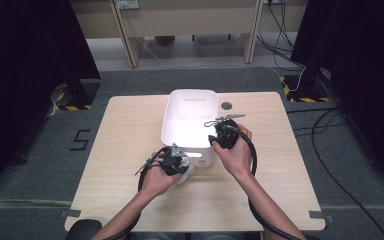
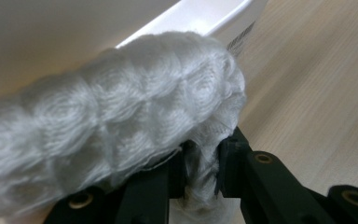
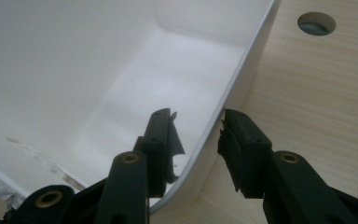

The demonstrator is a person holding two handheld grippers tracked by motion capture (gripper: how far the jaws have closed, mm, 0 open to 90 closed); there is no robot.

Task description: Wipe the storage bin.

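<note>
Clamped tight in the left gripper (image 2: 200, 170), a white knitted cloth (image 2: 121, 126) hangs against the near wall of the white bin (image 1: 189, 117) at mid-table. At the bin's right rim, the right gripper (image 3: 198, 135) straddles the wall, jaws half apart, not pressing it.

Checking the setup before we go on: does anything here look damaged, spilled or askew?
Nothing spilled or damaged. The white bin stands upright on the table; the right gripper straddles its rim without pressing, and the left gripper pinches a white knitted cloth beside it.
</note>
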